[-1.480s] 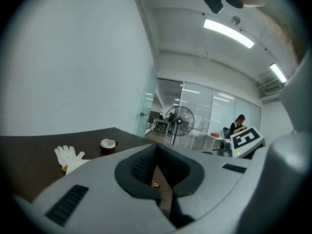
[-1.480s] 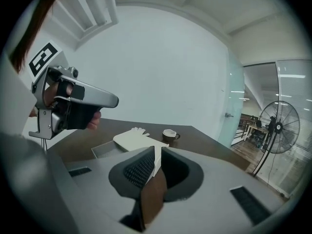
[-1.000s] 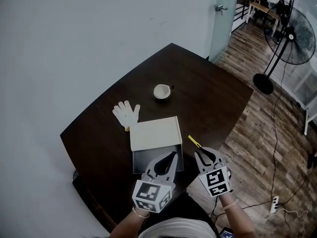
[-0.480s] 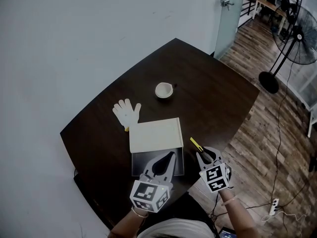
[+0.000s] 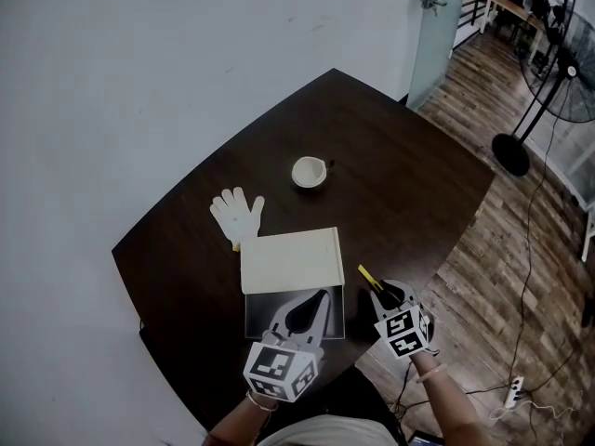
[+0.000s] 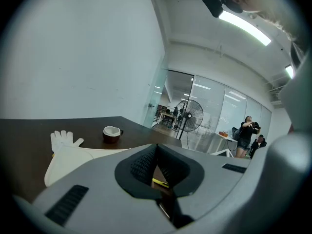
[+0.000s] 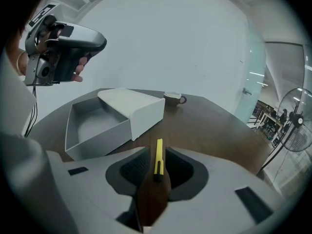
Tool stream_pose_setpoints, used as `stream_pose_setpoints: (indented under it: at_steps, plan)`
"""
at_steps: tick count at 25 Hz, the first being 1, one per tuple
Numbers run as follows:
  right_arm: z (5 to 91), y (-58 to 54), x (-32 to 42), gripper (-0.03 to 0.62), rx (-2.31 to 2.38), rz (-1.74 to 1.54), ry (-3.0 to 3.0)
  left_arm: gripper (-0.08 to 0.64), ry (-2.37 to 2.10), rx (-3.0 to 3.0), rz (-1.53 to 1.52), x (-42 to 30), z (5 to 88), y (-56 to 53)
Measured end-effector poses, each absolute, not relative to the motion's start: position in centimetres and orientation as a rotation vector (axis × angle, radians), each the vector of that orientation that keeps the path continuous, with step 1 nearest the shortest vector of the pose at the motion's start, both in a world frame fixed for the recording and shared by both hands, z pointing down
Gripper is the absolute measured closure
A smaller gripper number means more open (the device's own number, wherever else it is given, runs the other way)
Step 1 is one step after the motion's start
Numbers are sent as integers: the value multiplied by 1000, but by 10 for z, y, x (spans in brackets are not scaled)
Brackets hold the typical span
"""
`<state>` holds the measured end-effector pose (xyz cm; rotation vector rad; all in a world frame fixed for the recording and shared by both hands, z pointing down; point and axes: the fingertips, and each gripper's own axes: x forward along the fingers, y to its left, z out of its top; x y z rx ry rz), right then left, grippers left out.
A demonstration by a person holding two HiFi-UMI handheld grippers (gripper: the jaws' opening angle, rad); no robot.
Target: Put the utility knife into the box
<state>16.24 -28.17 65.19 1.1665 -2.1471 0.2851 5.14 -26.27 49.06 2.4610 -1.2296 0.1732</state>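
The yellow utility knife (image 5: 368, 275) lies on the dark table (image 5: 400, 193), right of the open grey box (image 5: 257, 321). The box's cream lid (image 5: 291, 260) rests against its far end. My right gripper (image 5: 389, 295) is low over the table's near edge and open; its jaws have just been opening. The knife (image 7: 159, 162) lies on the table between the pads, which do not press it. My left gripper (image 5: 323, 295) hovers over the box, tips together with nothing in them. Through its jaws the knife (image 6: 160, 183) shows beyond.
A white glove (image 5: 237, 214) lies beyond the lid and a small cup (image 5: 308, 172) stands farther back. The table's edge runs just under my right gripper, with wood floor, cables and a standing fan (image 5: 558, 72) to the right. A wall lies to the left.
My right gripper has sunk toward the table and its jaws have spread around the knife. My left gripper has drifted slightly over the box.
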Motion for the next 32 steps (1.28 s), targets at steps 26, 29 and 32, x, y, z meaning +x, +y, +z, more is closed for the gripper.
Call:
stream_pose_setpoints:
  at_steps: [26, 29, 32]
  plan:
    - [699, -294, 169, 518, 1065, 405, -2138, 541, -1209, 2400, 243, 64, 519, -279]
    - [699, -294, 169, 518, 1069, 421, -2151, 541, -1225, 2384, 246, 62, 516, -281]
    - [698, -293, 169, 520, 1074, 401, -2157, 541, -1230, 2385, 242, 61, 516, -279]
